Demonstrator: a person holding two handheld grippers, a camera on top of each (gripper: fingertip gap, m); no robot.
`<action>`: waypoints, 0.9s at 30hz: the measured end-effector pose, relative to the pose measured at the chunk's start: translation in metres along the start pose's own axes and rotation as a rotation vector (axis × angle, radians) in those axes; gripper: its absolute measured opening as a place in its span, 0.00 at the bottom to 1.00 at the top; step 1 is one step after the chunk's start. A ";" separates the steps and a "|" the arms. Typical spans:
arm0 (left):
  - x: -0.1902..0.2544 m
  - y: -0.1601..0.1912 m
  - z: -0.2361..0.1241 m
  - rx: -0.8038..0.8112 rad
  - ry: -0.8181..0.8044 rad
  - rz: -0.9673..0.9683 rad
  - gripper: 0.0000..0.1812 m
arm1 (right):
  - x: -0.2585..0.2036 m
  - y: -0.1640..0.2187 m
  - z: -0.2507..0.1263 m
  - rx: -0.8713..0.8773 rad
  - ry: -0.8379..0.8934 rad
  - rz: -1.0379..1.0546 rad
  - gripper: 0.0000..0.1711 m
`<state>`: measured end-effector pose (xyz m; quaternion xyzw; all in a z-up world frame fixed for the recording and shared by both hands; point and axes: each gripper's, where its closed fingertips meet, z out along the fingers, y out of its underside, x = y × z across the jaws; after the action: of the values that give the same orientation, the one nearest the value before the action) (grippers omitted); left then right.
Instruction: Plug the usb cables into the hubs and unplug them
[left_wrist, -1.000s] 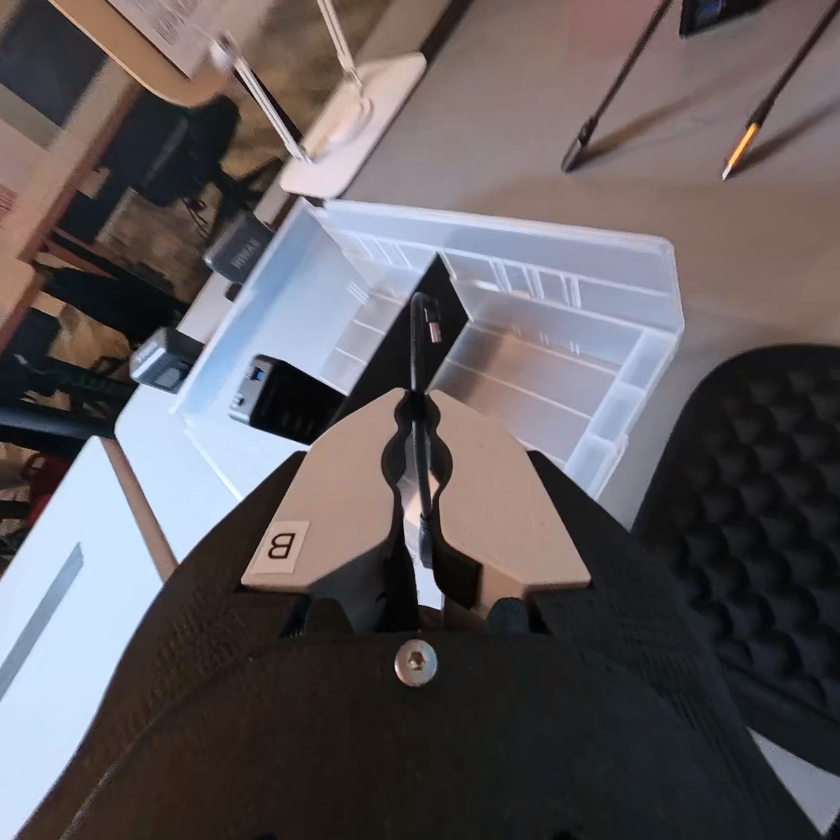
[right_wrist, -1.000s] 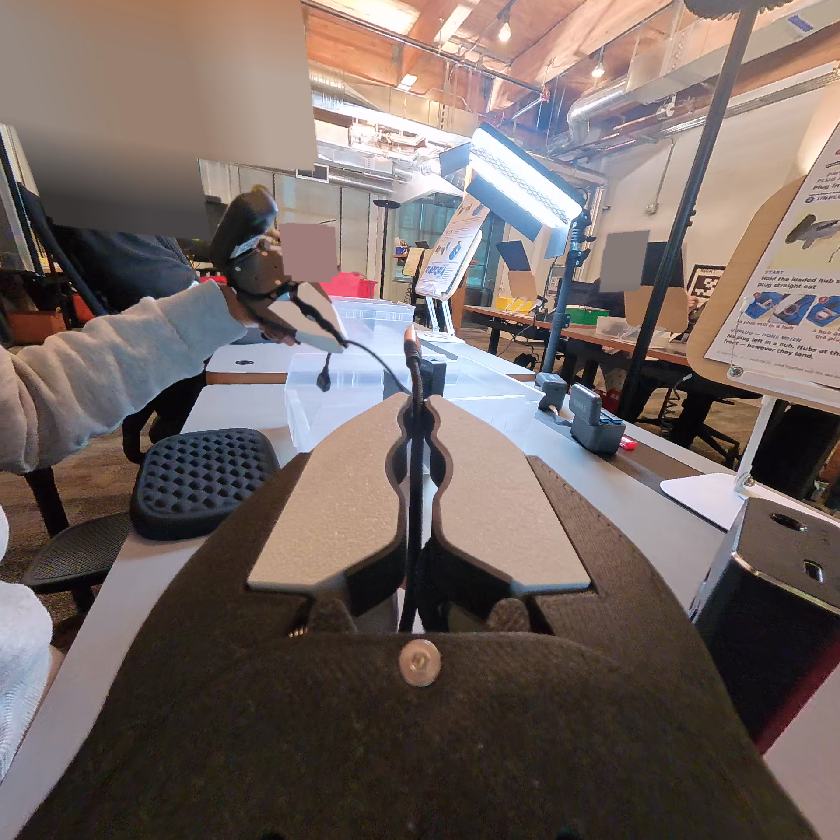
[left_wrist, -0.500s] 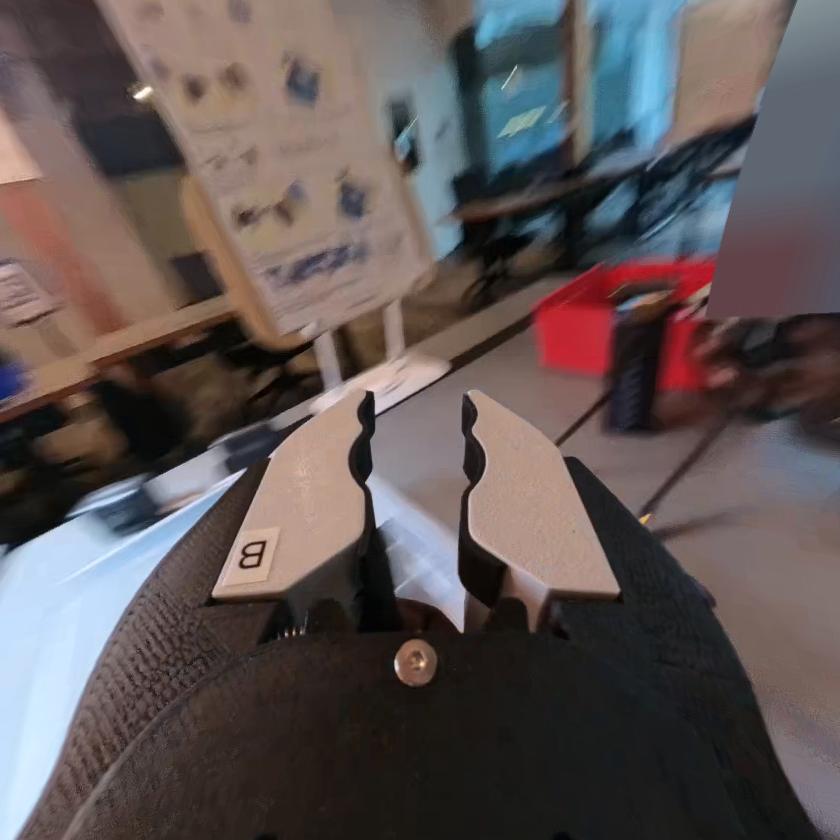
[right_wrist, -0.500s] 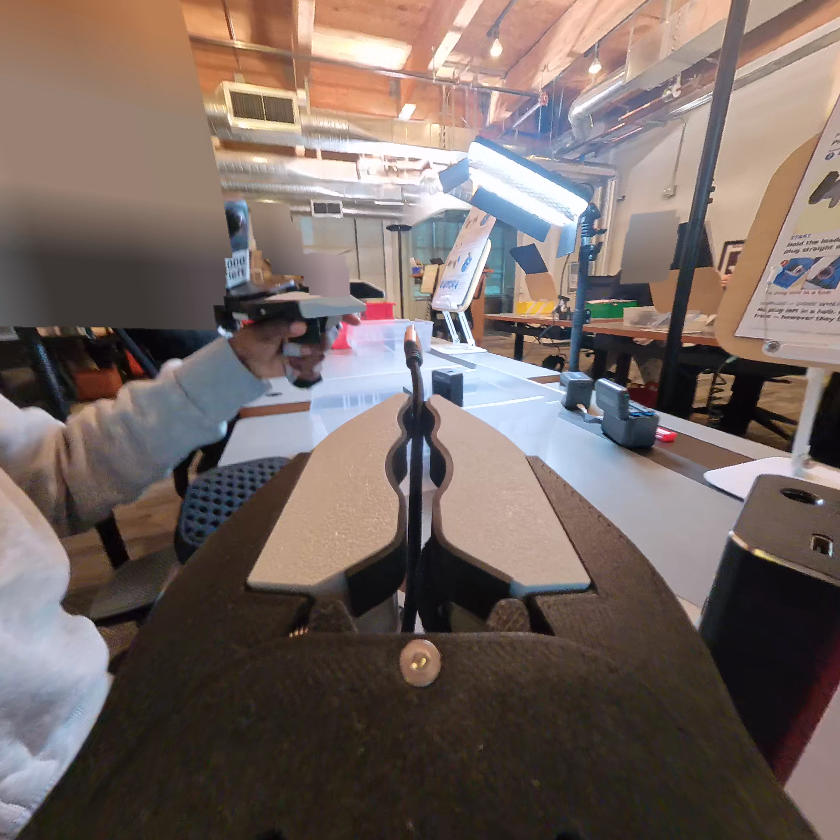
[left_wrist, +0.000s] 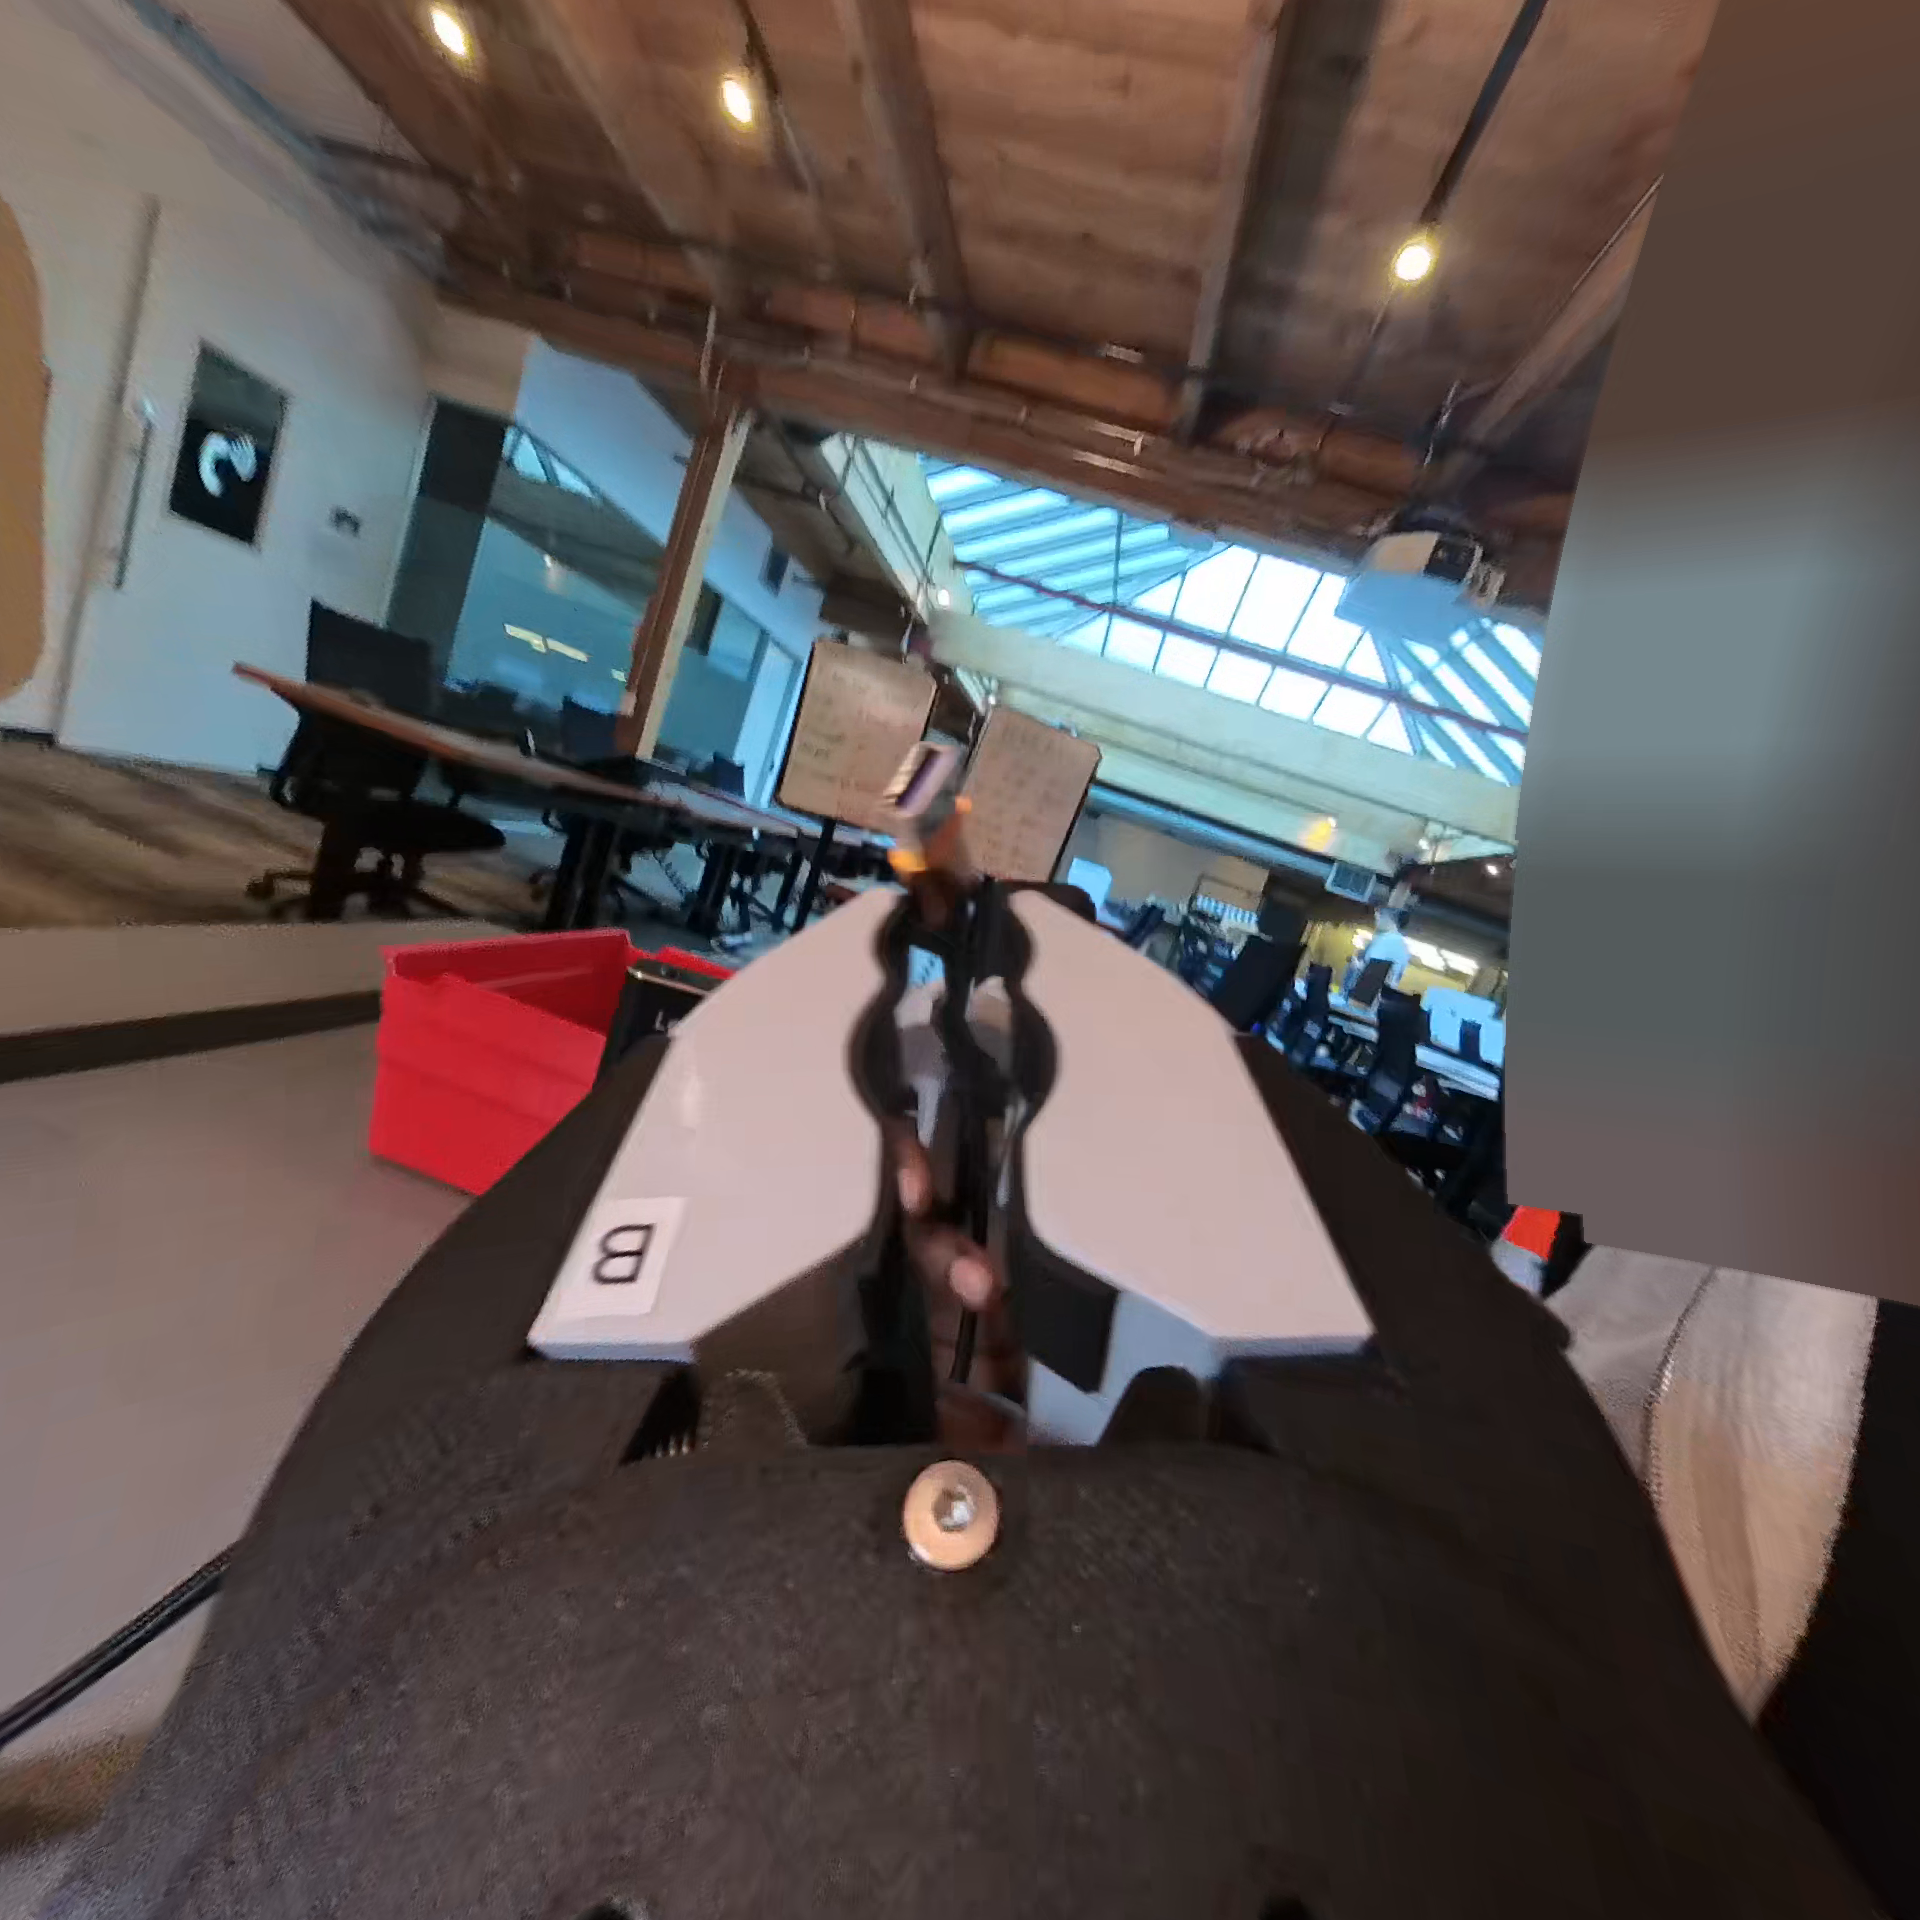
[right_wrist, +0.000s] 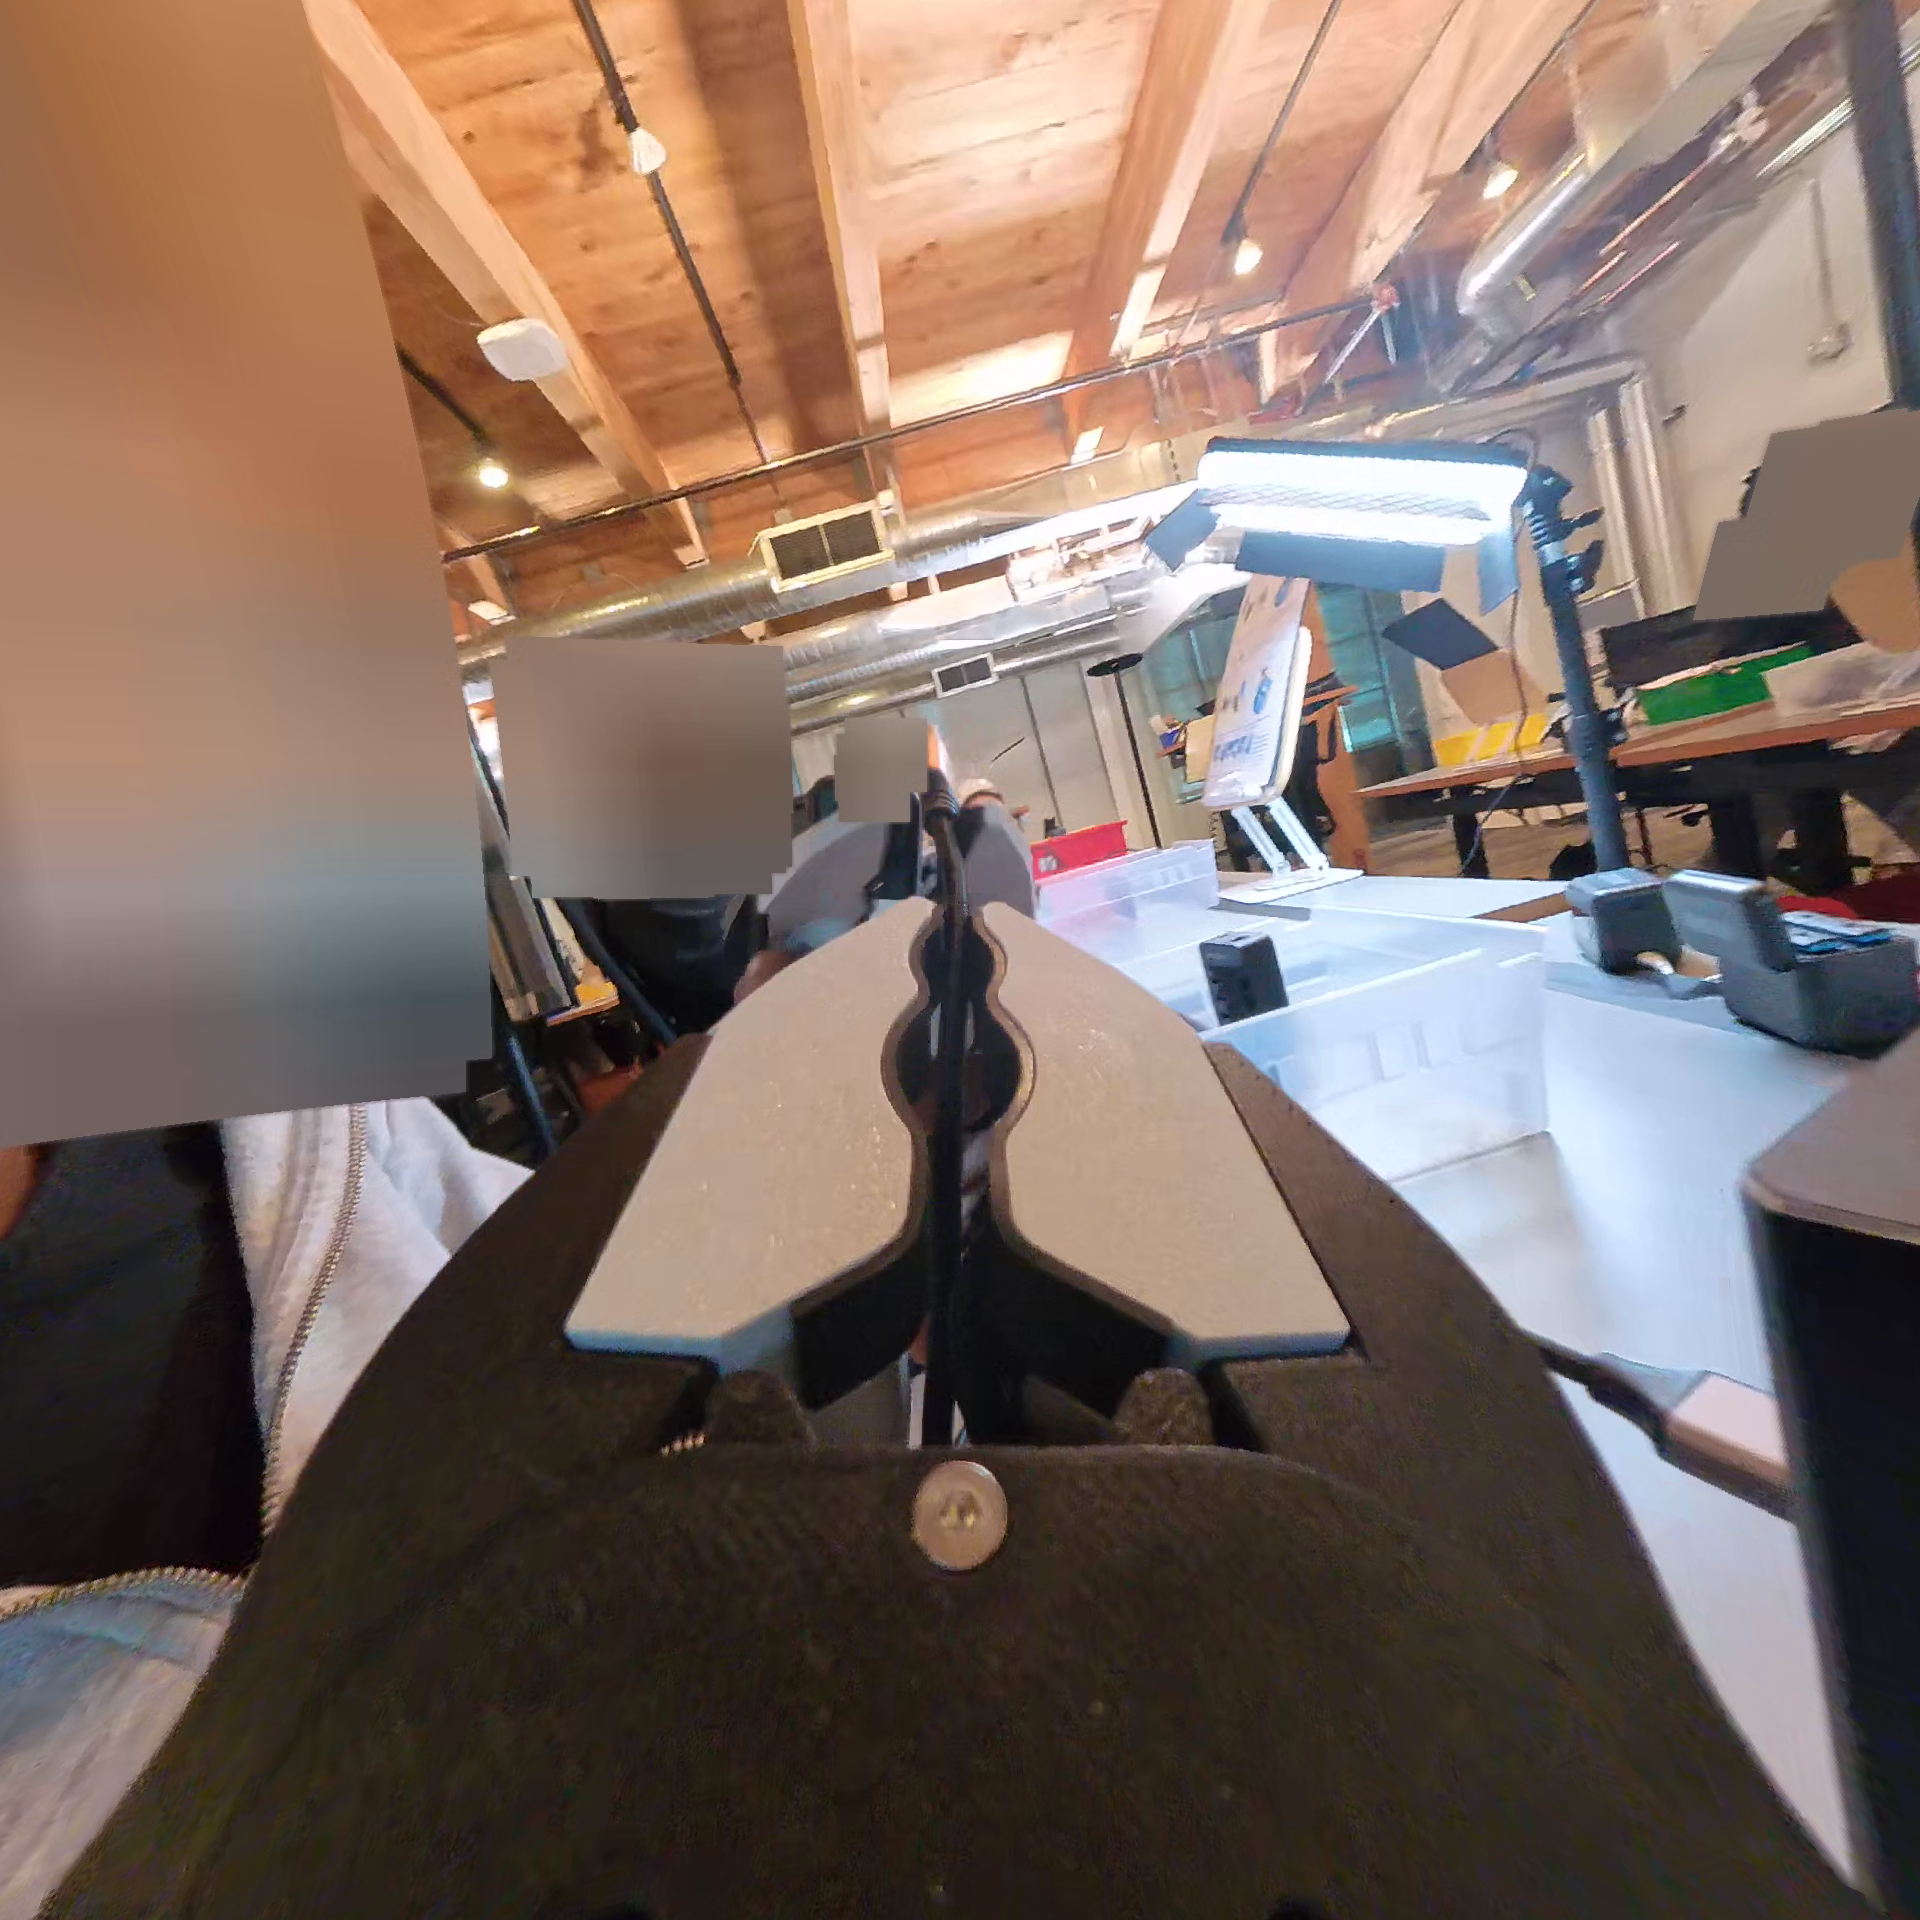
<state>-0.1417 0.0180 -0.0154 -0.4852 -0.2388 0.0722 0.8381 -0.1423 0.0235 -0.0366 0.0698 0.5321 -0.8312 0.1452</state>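
My left gripper (left_wrist: 951, 906) is shut on a thin black USB cable (left_wrist: 966, 1049). The cable's orange-collared silver plug (left_wrist: 920, 784) sticks up past the fingertips. My right gripper (right_wrist: 951, 914) is shut on a black USB cable (right_wrist: 940, 1049) that runs up between its fingers. The left gripper's grey fingers (right_wrist: 821, 878) show just beyond the right gripper's tips, facing it, close to the cable's far end. Both grippers are raised above the table. A black hub (right_wrist: 1242, 971) stands in a clear plastic bin (right_wrist: 1382, 1049) to the right.
A red bin (left_wrist: 488, 1049) sits on the grey table left of the left gripper. A tall black block (right_wrist: 1839, 1403) stands at the near right, with grey devices (right_wrist: 1787, 971) behind it. A person in a grey zip top (right_wrist: 312, 1247) is close on the left. Left and right tips are no more than a few centimetres apart.
The left gripper let go of a black cable over the clear bin, opened, swung up and shut on the orange-collared cable. The right gripper tilted up and turned left, still holding its cable.
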 end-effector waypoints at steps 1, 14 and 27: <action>0.000 -0.001 -0.001 0.017 -0.006 0.020 0.06 | -0.002 0.003 0.001 -0.013 -0.012 0.007 0.02; 0.021 -0.065 -0.034 -0.027 -0.357 0.973 0.04 | -0.004 -0.019 -0.007 0.047 0.185 -0.570 0.20; -0.061 -0.012 -0.028 -0.435 -0.740 1.847 0.04 | 0.008 -0.020 -0.011 0.014 0.273 -0.612 0.16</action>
<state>-0.1834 -0.0312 -0.0370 -0.5690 -0.0231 0.7915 0.2218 -0.1566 0.0400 -0.0262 0.0186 0.5374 -0.8227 -0.1844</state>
